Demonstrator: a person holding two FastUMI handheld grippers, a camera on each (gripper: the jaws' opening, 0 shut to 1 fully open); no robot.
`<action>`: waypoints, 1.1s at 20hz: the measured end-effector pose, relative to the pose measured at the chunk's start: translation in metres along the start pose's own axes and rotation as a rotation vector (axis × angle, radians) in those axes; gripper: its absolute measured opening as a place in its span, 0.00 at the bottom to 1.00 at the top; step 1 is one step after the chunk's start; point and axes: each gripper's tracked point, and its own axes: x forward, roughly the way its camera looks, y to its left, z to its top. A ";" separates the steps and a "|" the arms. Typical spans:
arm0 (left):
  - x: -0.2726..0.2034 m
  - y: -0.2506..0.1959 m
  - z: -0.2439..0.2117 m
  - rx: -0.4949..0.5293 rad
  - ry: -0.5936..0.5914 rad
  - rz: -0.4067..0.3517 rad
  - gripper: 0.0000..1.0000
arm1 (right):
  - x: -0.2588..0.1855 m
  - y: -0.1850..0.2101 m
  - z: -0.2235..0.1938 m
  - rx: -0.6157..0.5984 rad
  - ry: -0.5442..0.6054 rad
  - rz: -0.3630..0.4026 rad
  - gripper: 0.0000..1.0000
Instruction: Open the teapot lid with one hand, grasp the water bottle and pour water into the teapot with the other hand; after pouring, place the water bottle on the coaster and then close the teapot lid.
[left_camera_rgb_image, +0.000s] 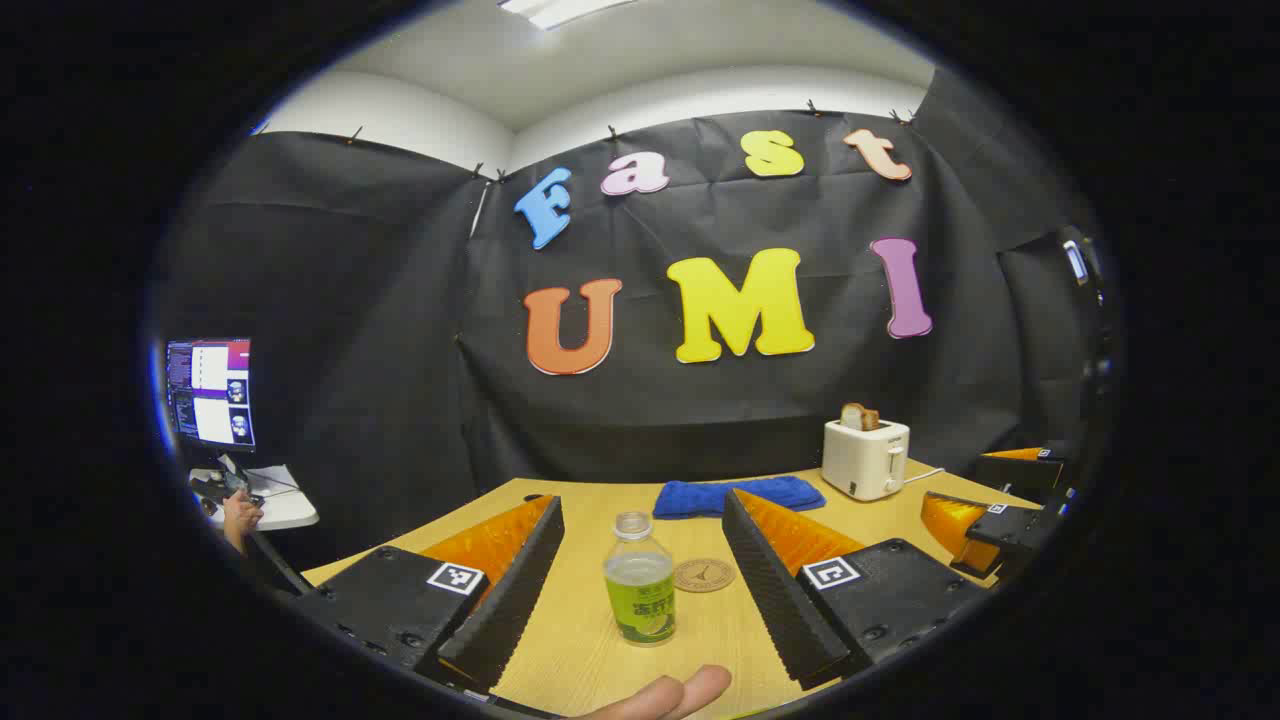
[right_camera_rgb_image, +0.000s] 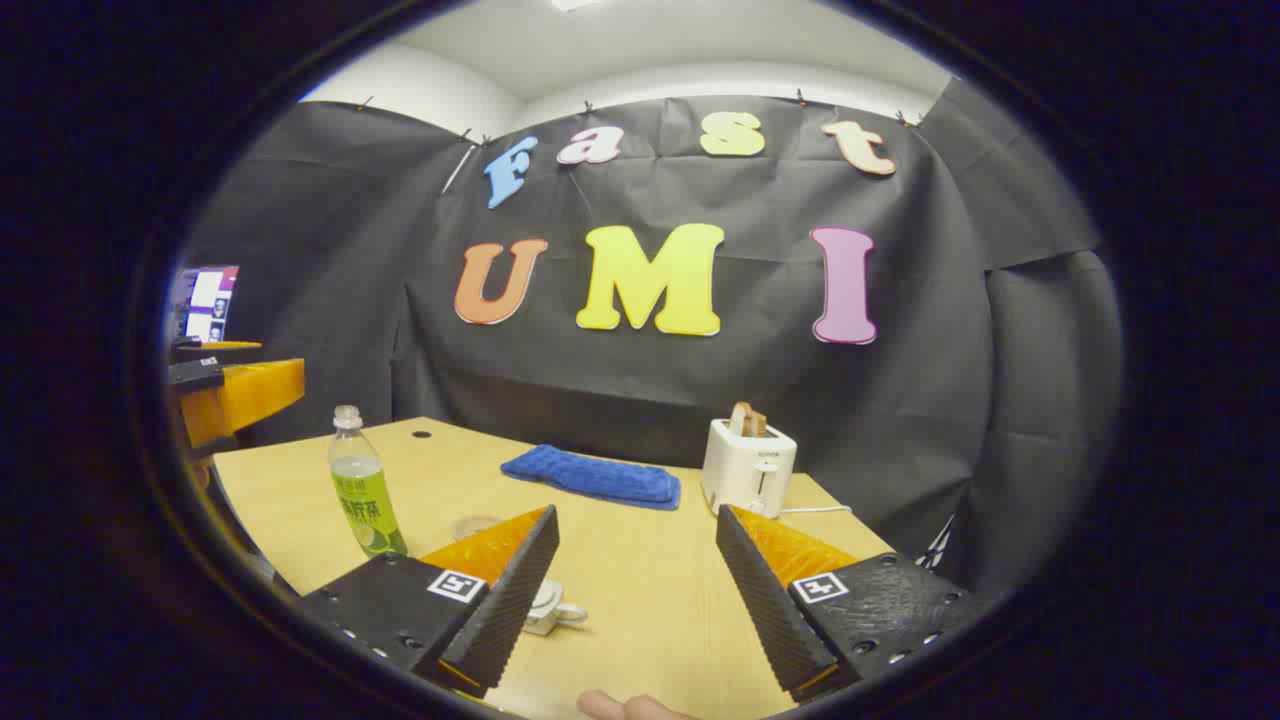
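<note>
A clear water bottle (left_camera_rgb_image: 640, 585) with a green label stands upright on the wooden table (left_camera_rgb_image: 580, 640), between and just beyond the fingers of my open left gripper (left_camera_rgb_image: 642, 505), which touch nothing. A round brown coaster (left_camera_rgb_image: 703, 574) lies right beside the bottle. In the right gripper view the bottle (right_camera_rgb_image: 365, 490) stands far left, and the coaster (right_camera_rgb_image: 472, 524) is partly hidden by a finger. My right gripper (right_camera_rgb_image: 636, 515) is open and holds nothing. A small pale object with a loop handle (right_camera_rgb_image: 552, 606), likely the teapot, peeks from behind its left finger.
A folded blue cloth (left_camera_rgb_image: 740, 496) and a white toaster (left_camera_rgb_image: 865, 458) with bread stand at the back of the table. The right gripper (left_camera_rgb_image: 985, 525) hovers at the right edge. A monitor (left_camera_rgb_image: 210, 390) and a person's hand (left_camera_rgb_image: 240, 515) are far left.
</note>
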 end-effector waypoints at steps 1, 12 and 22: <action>0.004 0.002 -0.004 0.001 0.023 -0.002 0.99 | 0.001 -0.002 -0.002 -0.001 0.005 -0.018 0.95; 0.019 0.026 -0.025 -0.006 0.081 -0.015 1.00 | -0.002 0.029 0.001 -0.024 -0.041 0.054 0.96; 0.023 0.025 -0.032 0.020 0.090 -0.026 1.00 | 0.008 0.036 -0.007 -0.009 -0.037 0.074 0.95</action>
